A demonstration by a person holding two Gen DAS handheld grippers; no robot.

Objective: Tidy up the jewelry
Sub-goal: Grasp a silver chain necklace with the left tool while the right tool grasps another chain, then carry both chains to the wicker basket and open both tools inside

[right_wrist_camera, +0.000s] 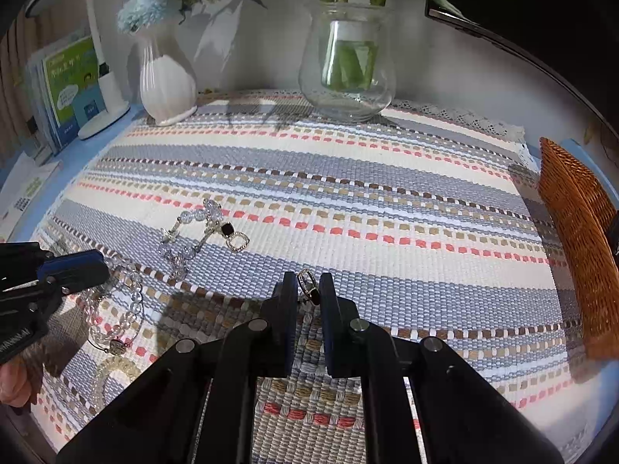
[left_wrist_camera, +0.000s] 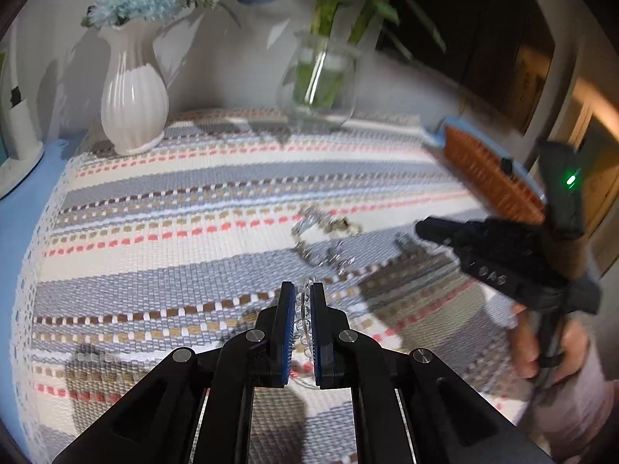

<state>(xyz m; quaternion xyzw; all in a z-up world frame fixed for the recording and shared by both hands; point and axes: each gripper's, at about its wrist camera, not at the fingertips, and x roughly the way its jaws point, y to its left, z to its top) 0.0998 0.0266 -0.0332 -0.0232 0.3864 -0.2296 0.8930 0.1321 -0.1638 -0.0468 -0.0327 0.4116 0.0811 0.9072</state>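
In the left wrist view my left gripper is shut on a clear bead bracelet that hangs between its blue pads just above the striped mat. The right wrist view shows that bracelet looping down from the left gripper onto the mat. My right gripper is shut on a small silver earring with a black stone, low over the mat. A tangle of silver and crystal jewelry lies left of centre, with a matching black-stone earring. A pale yellow bead bracelet lies near the front left.
A brown wicker basket stands at the mat's right edge. A white ribbed vase and a glass vase with green stems stand at the back. A desk lamp base and booklets are at the far left.
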